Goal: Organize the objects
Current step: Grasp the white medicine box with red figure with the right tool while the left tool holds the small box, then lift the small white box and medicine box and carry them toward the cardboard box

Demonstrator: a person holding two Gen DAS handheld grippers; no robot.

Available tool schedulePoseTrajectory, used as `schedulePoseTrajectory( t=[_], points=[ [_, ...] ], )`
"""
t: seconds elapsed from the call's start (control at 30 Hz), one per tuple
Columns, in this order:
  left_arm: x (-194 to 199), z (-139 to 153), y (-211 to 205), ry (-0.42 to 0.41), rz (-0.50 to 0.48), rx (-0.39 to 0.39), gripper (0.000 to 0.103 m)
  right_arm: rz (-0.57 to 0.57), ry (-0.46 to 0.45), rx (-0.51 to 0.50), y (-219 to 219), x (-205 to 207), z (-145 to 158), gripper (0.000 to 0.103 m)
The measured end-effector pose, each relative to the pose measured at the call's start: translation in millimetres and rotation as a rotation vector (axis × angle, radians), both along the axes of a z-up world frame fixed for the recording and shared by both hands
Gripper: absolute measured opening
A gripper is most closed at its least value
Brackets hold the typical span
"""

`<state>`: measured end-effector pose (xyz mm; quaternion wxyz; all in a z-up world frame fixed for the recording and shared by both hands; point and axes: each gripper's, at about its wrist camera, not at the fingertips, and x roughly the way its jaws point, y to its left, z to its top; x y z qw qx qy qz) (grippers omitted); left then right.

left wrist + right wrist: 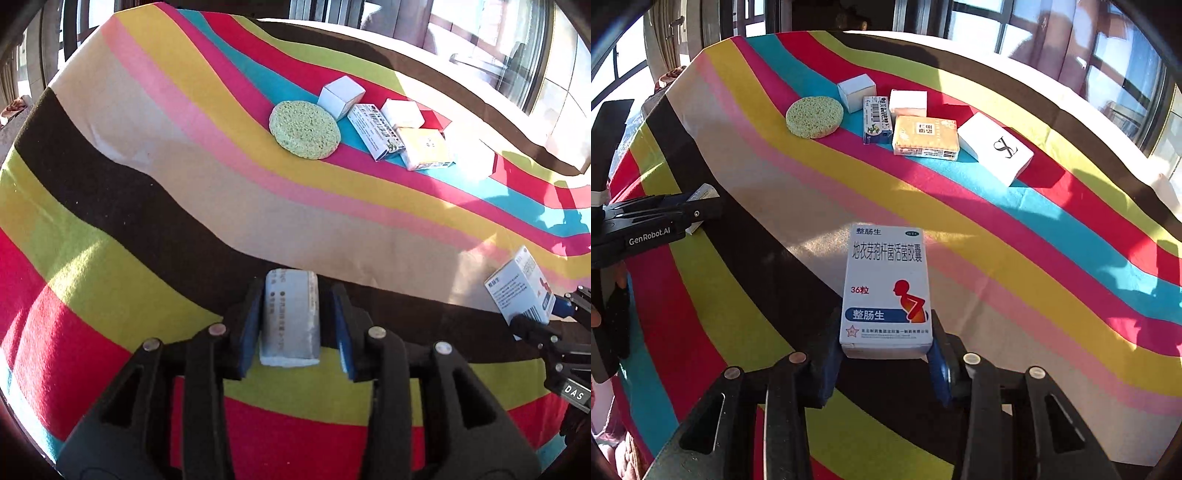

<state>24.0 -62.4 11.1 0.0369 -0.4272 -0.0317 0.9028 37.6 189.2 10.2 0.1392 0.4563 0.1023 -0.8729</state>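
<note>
A small grey-white box (290, 317) lies on the striped tablecloth (147, 192) between the fingers of my left gripper (295, 299). The left pad is against the box, but a gap shows at the right pad, so this gripper is open. My right gripper (884, 325) is shut on a white medicine box (886, 288) with red and blue print; its pads press both sides. In the left wrist view that box (521, 291) hangs tilted at the right edge in the right gripper (543, 314). The left gripper (698, 206) shows at the left of the right wrist view.
At the far side lies a row: a round green sponge (814, 117), a white cube box (857, 91), a blue-white carton (877, 120), a small white box (908, 102), an orange packet (925, 140) and a white logo box (995, 147). Windows stand behind the table.
</note>
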Motion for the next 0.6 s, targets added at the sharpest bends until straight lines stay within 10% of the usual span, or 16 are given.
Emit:
schedulePoseTrajectory(
  t=[0.13, 0.3, 0.6],
  points=[
    [-2, -2, 4, -0.017, 0.07, -0.092, 0.077, -0.05, 0.007, -0.12, 10, -7, -4, 0.046],
    [-5, -4, -3, -0.025, 0.097, -0.068, 0.078, -0.081, 0.022, -0.13, 9, -21, -6, 0.049],
    [0, -1, -4, 0.0, 0.089, -0.049, 0.035, -0.088, 0.073, -0.085, 6, -14, -7, 0.042]
  ],
)
